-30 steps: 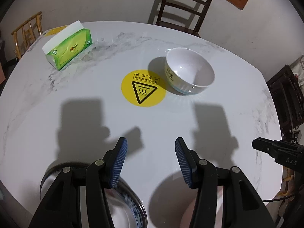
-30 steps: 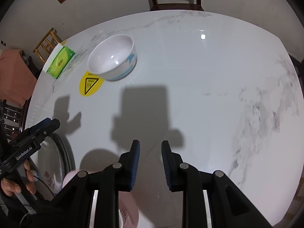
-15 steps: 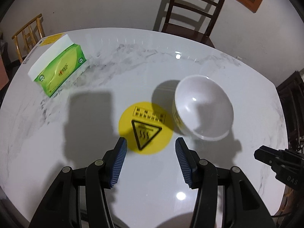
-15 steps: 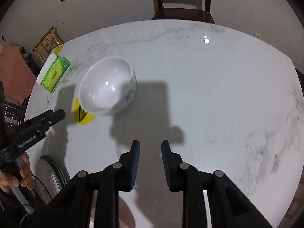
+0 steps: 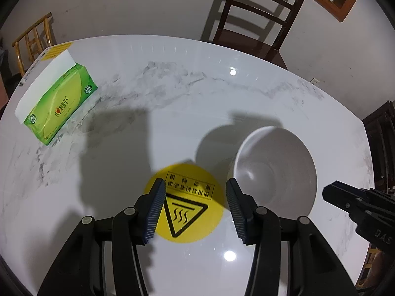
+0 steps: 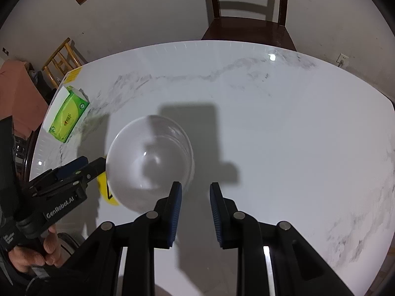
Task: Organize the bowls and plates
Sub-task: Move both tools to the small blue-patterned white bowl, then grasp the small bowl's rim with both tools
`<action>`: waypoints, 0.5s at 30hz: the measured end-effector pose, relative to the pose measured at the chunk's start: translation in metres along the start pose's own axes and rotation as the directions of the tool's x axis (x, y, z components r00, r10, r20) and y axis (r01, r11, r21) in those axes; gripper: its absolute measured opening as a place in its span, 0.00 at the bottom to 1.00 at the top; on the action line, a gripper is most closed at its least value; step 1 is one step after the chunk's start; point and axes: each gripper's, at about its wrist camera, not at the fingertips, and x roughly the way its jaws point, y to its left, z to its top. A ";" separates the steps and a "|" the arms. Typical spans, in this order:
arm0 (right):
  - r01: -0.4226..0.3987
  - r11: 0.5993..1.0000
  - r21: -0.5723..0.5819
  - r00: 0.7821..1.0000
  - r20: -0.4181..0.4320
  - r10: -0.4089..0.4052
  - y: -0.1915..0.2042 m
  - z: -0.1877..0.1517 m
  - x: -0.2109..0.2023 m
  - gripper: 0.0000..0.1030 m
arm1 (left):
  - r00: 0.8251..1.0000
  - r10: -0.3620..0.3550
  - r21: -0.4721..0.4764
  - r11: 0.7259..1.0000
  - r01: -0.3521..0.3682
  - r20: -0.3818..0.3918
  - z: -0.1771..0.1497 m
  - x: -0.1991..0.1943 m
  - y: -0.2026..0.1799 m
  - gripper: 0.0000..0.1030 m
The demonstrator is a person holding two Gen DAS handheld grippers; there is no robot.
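A white bowl (image 5: 274, 170) stands upright and empty on the marble table (image 5: 197, 103). My left gripper (image 5: 195, 185) hovers over a yellow hot-surface sticker (image 5: 187, 212) just left of the bowl. Its jaws are closing and nothing is between them. In the right wrist view the same bowl (image 6: 148, 162) lies just ahead and to the left of my right gripper (image 6: 195, 187). That gripper keeps a narrow gap with nothing in it, and its left finger sits by the bowl's near rim. Each gripper shows in the other's view: the right gripper (image 5: 358, 204) and the left gripper (image 6: 81, 165).
A green tissue box (image 5: 59, 106) lies at the table's far left. A dark wooden chair (image 6: 246, 12) stands behind the far edge, a yellow wooden chair (image 5: 32, 42) at the back left. A hand (image 6: 37, 254) holds the left tool. Bare marble (image 6: 296, 123) stretches right of the bowl.
Both grippers have moved forward across the table toward the bowl, which now looks much nearer. The plates at the near edge have dropped out of view.
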 end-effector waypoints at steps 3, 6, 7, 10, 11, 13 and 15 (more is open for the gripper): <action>0.000 1.000 -0.003 1.000 -0.008 -0.001 0.001 0.004 0.006 0.23 | 1.000 -0.008 -0.002 1.000 0.008 0.011 0.003 -0.001 0.002 0.44; 0.003 1.000 -0.008 1.000 -0.016 -0.003 0.001 0.006 0.011 0.23 | 1.000 -0.010 -0.011 1.000 0.010 0.017 0.007 -0.003 0.006 0.44; 0.002 1.000 -0.006 1.000 -0.019 -0.002 0.001 0.006 0.012 0.23 | 1.000 -0.011 -0.018 1.000 0.011 0.018 0.008 -0.004 0.007 0.44; 0.000 1.000 -0.006 1.000 -0.025 -0.001 0.001 0.007 0.016 0.23 | 0.999 -0.032 -0.019 0.999 0.033 0.034 0.010 -0.010 0.005 0.44; 0.002 1.000 -0.004 1.000 -0.029 -0.002 0.001 0.007 0.017 0.23 | 0.999 -0.039 -0.013 0.999 0.040 0.035 0.011 -0.011 0.003 0.44; -0.001 1.000 -0.001 0.999 -0.033 0.001 0.001 0.007 0.018 0.23 | 0.998 -0.054 -0.001 0.999 0.054 0.033 0.011 -0.010 -0.003 0.44; 0.006 1.000 -0.002 0.999 -0.038 -0.006 0.001 0.007 0.020 0.23 | 0.999 -0.051 0.019 0.999 0.050 0.018 0.011 -0.006 -0.008 0.44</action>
